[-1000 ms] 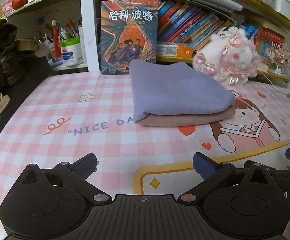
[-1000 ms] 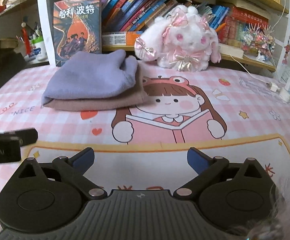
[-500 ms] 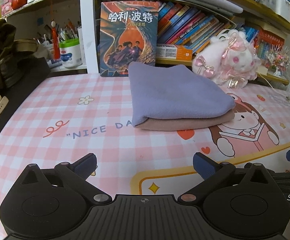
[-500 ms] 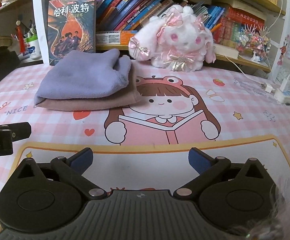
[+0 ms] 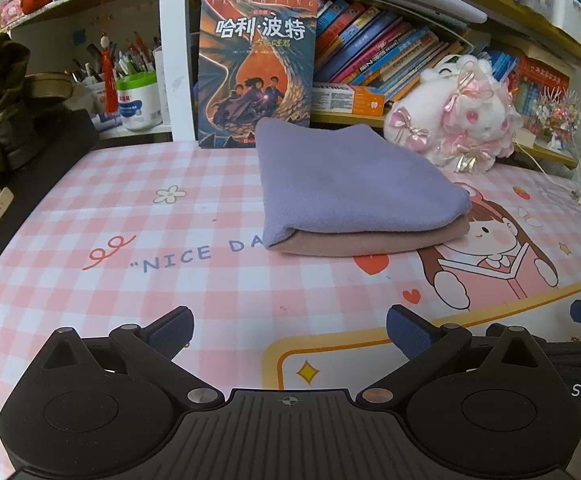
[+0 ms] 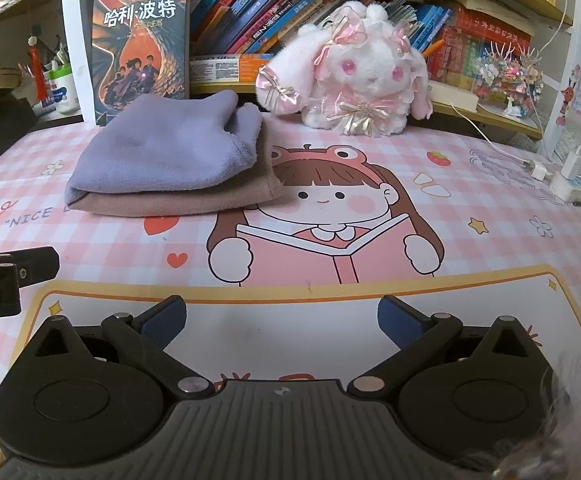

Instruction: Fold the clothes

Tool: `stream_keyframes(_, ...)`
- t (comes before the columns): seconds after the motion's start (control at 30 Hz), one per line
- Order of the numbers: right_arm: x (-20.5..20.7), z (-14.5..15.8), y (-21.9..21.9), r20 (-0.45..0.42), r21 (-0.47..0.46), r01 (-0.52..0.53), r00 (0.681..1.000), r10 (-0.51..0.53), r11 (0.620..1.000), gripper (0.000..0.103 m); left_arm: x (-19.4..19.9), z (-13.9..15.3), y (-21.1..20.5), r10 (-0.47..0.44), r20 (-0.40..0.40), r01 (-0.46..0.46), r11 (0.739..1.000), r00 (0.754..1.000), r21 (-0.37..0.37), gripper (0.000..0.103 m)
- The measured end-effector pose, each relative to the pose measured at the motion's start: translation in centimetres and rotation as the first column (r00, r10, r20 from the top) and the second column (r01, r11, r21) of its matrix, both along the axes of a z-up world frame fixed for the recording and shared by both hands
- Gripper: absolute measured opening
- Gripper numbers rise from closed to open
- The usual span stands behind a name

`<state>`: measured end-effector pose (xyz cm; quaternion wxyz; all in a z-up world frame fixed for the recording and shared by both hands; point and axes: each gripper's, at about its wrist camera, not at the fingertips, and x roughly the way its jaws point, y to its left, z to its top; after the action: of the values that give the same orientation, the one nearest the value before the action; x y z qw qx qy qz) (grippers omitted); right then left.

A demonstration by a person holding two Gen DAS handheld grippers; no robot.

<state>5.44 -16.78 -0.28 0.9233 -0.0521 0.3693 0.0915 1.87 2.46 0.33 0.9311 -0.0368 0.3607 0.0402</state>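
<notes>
Left gripper (image 5: 288,332): matte black housing, ribbed centre plate, blue finger pads (image 5: 172,326). Right gripper (image 6: 282,318): same build, silver pivot screws, round side discs.

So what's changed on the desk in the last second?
Very little. Both cameras have shifted slightly, so the folded purple cloth on the pink cloth sits a touch differently in frame. Nothing was picked up or released: the left tool and right tool stay open and empty, and the stack is untouched.

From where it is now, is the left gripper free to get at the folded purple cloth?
Probably yes: the left gripper is open, and only bare mat lies between it and the purple cloth.
</notes>
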Motion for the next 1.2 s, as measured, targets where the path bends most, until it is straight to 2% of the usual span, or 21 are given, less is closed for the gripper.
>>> stream_keyframes(1.2, -0.13, -0.04, 0.2, -0.011, -0.002, 0.006, 1.0, -0.006, 1.0, 0.103, -0.29, 0.19, -0.09, -0.006, 0.001, 0.006, 1.0, 1.0, -0.004, 0.103)
